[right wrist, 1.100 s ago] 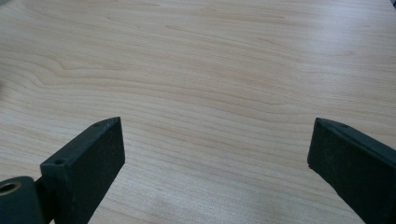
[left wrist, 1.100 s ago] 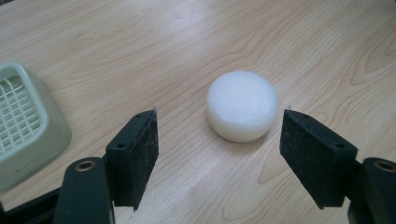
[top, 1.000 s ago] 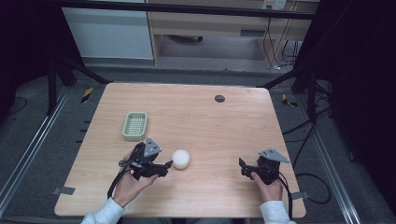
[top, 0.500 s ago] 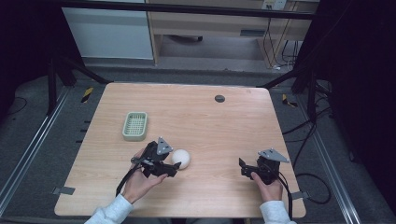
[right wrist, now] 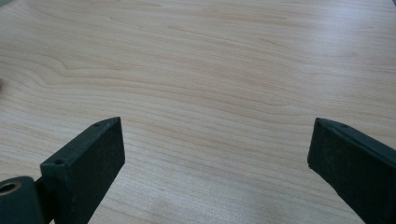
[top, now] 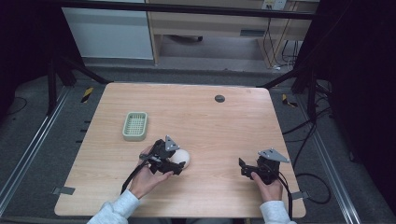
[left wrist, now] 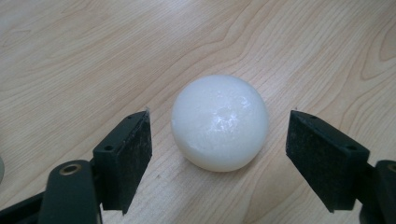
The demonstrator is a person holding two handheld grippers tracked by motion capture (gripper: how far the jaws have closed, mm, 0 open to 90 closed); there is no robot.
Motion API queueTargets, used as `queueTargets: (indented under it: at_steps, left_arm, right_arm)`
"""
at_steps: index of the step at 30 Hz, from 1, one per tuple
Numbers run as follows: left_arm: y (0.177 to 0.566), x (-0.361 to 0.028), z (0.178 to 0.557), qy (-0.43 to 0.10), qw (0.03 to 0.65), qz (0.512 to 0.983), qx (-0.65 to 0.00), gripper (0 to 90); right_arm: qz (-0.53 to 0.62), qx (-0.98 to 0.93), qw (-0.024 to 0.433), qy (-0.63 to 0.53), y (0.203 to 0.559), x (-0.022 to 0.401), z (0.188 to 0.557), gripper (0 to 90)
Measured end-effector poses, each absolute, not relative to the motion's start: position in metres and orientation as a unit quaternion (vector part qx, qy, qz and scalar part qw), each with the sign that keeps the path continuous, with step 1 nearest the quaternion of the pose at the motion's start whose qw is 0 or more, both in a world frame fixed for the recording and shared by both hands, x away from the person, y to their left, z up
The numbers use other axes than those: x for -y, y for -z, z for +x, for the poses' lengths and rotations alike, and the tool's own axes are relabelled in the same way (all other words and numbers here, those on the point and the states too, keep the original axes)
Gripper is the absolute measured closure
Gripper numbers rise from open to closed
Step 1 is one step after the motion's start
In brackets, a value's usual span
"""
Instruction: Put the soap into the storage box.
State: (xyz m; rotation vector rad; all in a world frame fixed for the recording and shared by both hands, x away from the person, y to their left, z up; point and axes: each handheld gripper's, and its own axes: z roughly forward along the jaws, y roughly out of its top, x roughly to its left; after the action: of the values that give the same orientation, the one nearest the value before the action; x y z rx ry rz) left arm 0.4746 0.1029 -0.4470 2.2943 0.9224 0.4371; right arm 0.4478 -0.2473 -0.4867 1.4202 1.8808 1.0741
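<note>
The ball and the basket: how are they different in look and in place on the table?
The ball is white, round and smooth; the basket is pale green, rectangular, with a grid bottom. The ball lies between the open jaws of the left gripper, not yet touched by them; the basket sits apart, farther from the person, with no gripper near it. Both rest on the wooden table, on its left half.

Left tool [top: 175, 163] low over the table, jaws spread wide, right tool [top: 243, 168] likewise agape
</note>
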Motion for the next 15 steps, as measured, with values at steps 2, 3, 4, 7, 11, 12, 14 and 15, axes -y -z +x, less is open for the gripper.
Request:
queueTargets:
  at_steps: [2,3,4,7,11,12,14,15]
  left_arm:
    - [0.449,-0.102,0.477,-0.164,0.310,0.868,-0.352,21.8]
    - [0.449,-0.101,0.478,-0.160,0.308,0.869,-0.352,21.8]
    - [0.449,-0.101,0.478,-0.160,0.308,0.869,-0.352,21.5]
    - [0.453,-0.098,0.480,-0.157,0.302,0.873,-0.349,20.8]
    - [0.455,-0.096,0.482,-0.154,0.298,0.874,-0.351,20.7]
    - [0.456,-0.094,0.484,-0.152,0.296,0.875,-0.352,20.7]
    - [0.457,-0.093,0.486,-0.150,0.294,0.876,-0.352,20.3]
    - [0.457,-0.092,0.486,-0.150,0.292,0.876,-0.352,20.1]
  right_arm:
    - [0.528,-0.699,0.272,-0.399,0.487,0.247,0.448,4.3]
    - [0.526,-0.699,0.275,-0.398,0.487,0.248,0.448,4.3]
    - [0.526,-0.699,0.275,-0.398,0.487,0.248,0.448,4.3]
    - [0.527,-0.700,0.273,-0.397,0.487,0.247,0.448,4.4]
    - [0.524,-0.701,0.277,-0.396,0.487,0.248,0.448,4.3]
    - [0.524,-0.702,0.277,-0.396,0.487,0.248,0.448,4.4]
    - [0.524,-0.701,0.277,-0.396,0.487,0.247,0.449,4.4]
    - [0.523,-0.702,0.278,-0.395,0.487,0.247,0.449,4.3]
